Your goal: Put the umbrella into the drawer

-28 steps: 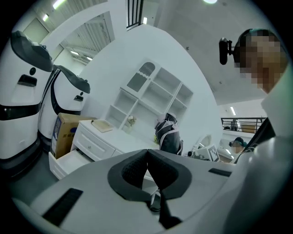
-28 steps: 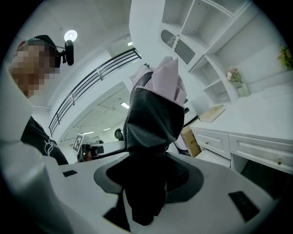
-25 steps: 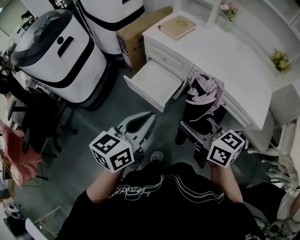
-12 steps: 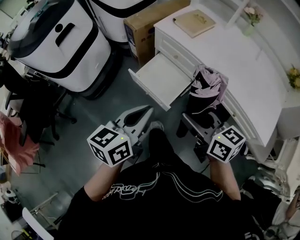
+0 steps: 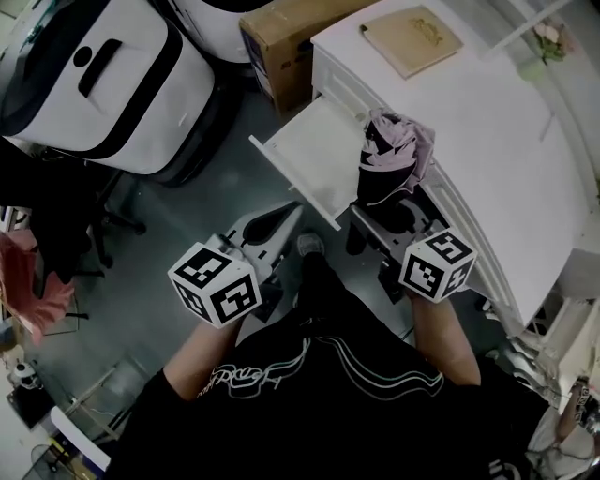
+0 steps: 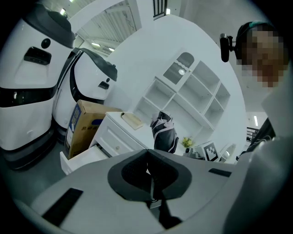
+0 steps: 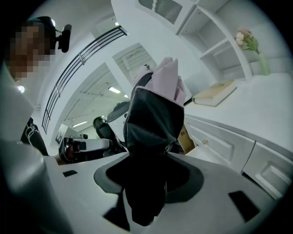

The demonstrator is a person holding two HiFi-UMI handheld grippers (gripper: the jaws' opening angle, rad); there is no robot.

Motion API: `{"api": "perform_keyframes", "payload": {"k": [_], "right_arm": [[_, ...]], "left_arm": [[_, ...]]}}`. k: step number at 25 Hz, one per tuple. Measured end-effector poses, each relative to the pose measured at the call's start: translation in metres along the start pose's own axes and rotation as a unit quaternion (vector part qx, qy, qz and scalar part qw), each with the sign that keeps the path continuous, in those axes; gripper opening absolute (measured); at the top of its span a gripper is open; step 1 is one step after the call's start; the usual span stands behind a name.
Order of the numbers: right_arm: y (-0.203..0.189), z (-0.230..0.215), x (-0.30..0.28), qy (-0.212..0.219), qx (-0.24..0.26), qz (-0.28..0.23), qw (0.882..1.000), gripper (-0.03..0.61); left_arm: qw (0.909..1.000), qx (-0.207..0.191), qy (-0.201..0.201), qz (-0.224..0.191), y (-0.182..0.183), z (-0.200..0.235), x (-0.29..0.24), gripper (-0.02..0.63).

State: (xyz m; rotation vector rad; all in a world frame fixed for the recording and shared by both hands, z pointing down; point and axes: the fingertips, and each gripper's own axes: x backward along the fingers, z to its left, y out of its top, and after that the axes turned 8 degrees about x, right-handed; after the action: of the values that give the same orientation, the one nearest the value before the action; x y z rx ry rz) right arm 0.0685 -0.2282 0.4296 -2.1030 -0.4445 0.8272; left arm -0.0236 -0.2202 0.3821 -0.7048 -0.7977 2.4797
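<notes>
Below the head camera, the left gripper (image 5: 286,220) hovers over the grey floor (image 5: 178,216) with its jaws pressed together and nothing in them, while the right gripper (image 5: 389,208) clasps the folded black and pink umbrella (image 5: 394,155) by its lower end. The umbrella stands upright at the front edge of the white desk (image 5: 487,122), just beside the open drawer (image 5: 305,155) and not yet inside it. A book (image 5: 412,39) lies on the desk and a cardboard box (image 5: 281,28) stands next to it. In the left gripper view, the jaws meet at their tips around an empty hollow; beyond them the drawer (image 6: 80,157) juts out and the umbrella (image 6: 164,132) rises near the desk. In the right gripper view, the jaws clamp the umbrella's (image 7: 153,114) dark fabric, its pink folds on top.
</notes>
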Motion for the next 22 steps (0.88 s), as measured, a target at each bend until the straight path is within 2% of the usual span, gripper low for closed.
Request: {"api": "perform_keyframes", "payload": {"k": [4, 11, 17, 22], "right_arm": [[-0.012, -0.042, -0.048, 0.004, 0.000, 0.041, 0.999, 0.212], [-0.067, -0.102, -0.131, 0.003, 0.011, 0.130, 0.991, 0.212], [-0.130, -0.156, -0.197, -0.001, 0.024, 0.200, 0.979, 0.212], [-0.184, -0.196, -0.242, -0.005, 0.042, 0.259, 0.965, 0.212]], "left_arm": [[0.9998, 0.016, 0.007, 0.008, 0.009, 0.035, -0.034, 0.020], [0.9965, 0.069, 0.040, 0.022, -0.005, 0.102, -0.063, 0.020], [0.9906, 0.108, 0.075, 0.037, -0.037, 0.167, -0.078, 0.020], [0.9843, 0.139, 0.101, 0.039, -0.053, 0.205, -0.087, 0.020]]}}
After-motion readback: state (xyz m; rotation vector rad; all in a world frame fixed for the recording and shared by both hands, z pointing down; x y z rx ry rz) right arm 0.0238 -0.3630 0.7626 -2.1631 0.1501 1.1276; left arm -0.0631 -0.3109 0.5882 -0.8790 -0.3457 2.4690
